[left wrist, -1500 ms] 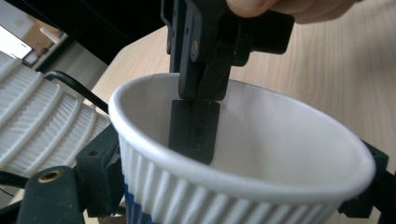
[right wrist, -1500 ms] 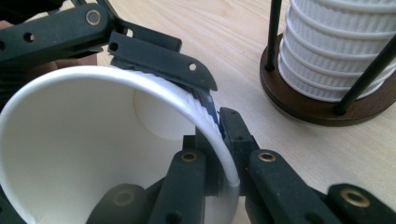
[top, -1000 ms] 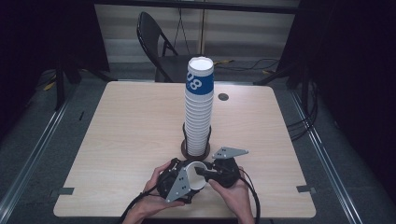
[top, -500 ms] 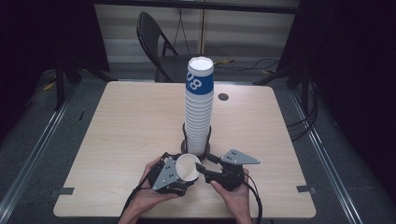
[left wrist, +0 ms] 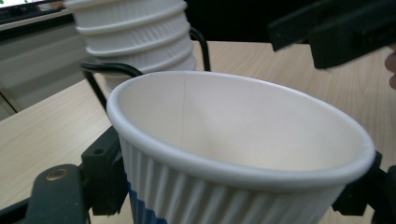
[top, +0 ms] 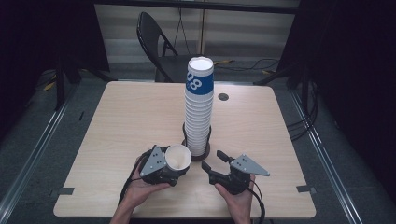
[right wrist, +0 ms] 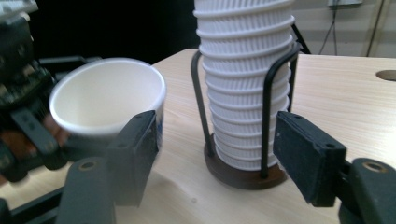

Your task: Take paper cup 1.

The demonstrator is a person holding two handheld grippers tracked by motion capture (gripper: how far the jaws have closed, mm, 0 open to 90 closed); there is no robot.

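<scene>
1. The pale wooden table [top: 121, 121] carries everything.
2. A tall stack of white ribbed paper cups [top: 199, 107] stands upright in a black wire holder with a dark round base [right wrist: 246, 175], mid-table.
3. The left gripper [top: 164, 167] is clenched on a single white ribbed paper cup with a blue band [top: 178, 157], held tilted just left of the stack, apparently clear of it.
4. The right gripper [top: 214, 164] sits released, its jaws having just been opening, nothing between them.

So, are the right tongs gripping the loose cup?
No, the right tongs stand open and empty beside the loose cup, which the left tongs hold.
</scene>
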